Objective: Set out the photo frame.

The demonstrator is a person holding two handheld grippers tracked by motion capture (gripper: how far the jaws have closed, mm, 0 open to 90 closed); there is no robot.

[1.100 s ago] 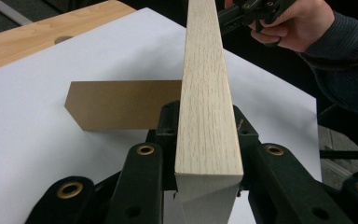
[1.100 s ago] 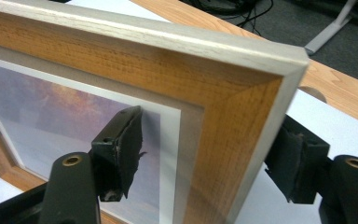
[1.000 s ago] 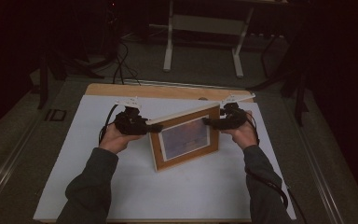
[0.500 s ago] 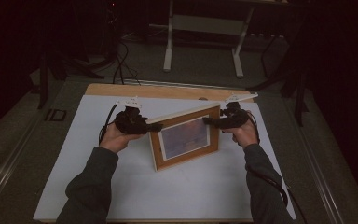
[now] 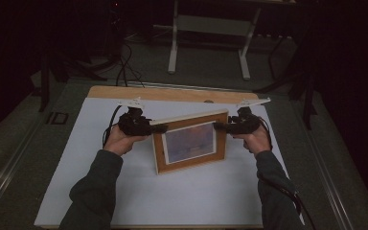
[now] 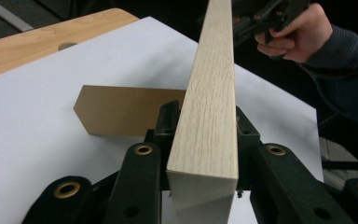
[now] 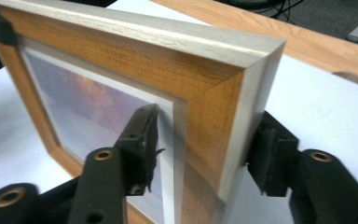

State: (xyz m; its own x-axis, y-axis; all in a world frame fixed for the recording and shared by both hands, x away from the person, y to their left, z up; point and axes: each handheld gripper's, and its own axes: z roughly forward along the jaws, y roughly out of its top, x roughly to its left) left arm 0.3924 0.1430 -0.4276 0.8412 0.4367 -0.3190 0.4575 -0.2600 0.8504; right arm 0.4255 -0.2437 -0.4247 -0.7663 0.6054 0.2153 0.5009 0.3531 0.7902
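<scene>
Grippers are seen at both ends of a wooden picture frame [image 5: 190, 143] that stands upright near the centre of the high view, on a white sheet [image 5: 76, 158] laid over the wooden table [image 5: 172, 94]. The left gripper [image 5: 159, 128] is clamped on the frame's upper left corner, and the right gripper [image 5: 219, 125] is clamped on its upper right side, each held in a hand with a dark sleeve running down to the bottom edge of the frame. In the left gripper view, the pale top edge of the frame is seen running from the bottom centre up to the top of the picture, pinched between the two black jaws; a brown cardboard stand [image 6: 121, 111] is seen at left centre, behind the frame, and the right hand [image 6: 298, 32] is seen in the upper right. In the right gripper view, one jaw is pressed on the front, over the white mat and glass, and the other on the back. A reddish print is shown behind the glass.
</scene>
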